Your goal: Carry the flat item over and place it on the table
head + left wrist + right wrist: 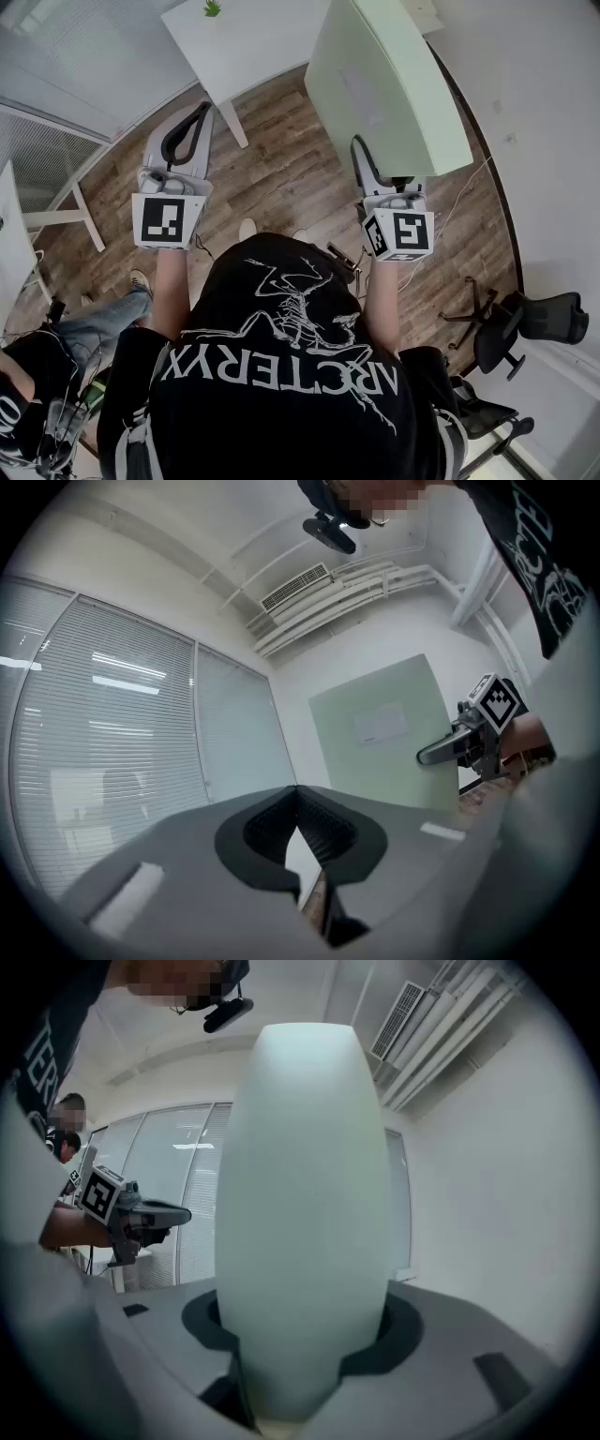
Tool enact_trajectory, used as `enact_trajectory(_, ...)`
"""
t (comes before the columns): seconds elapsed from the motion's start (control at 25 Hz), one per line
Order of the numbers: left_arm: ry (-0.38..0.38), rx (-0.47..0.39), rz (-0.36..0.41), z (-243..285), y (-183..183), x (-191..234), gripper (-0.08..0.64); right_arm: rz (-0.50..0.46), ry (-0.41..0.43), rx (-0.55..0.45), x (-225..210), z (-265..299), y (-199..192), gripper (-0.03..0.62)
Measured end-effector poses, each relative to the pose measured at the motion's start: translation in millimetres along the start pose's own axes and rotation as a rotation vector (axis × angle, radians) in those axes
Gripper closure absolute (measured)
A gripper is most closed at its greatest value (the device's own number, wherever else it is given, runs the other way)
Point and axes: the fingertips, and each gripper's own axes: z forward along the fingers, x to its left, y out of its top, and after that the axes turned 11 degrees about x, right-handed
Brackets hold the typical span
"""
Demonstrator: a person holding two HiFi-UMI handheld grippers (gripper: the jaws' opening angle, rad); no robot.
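Observation:
The flat item is a large pale green board, held upright and tilted above the wooden floor. My right gripper is shut on its lower edge. In the right gripper view the board fills the middle and rises straight out from between the jaws of the right gripper. My left gripper hangs to the left, apart from the board, shut with nothing in it; its pads meet at the tip. From the left gripper view the board and the right gripper show at the right.
A white table with a small green plant stands ahead past the grippers. Another white table is at the left. A black office chair sits at the right by the wall. A second person is at the lower left.

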Motion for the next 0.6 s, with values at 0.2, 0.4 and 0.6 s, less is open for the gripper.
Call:
enact_trajectory(0.2, -0.005, 0.003, -0.020, 1.3, -0.3, -2.1, 0.549, 0.010, -0.004, -0.004, 1.5, 0.3, 1.6, 0.330)
enact_trajectory(0.4, -0.006, -0.004, -0.009, 3.3, 0.6, -0.7, 0.549, 0.032, 0.006, -0.009, 1.7, 0.8, -1.6, 0.328)
enact_trajectory(0.6, -0.001, -0.024, 0.009, 9.6, -0.3, -2.2, 0.549, 0.059, -0.003, -0.015, -7.7, -2.3, -7.5, 0.330)
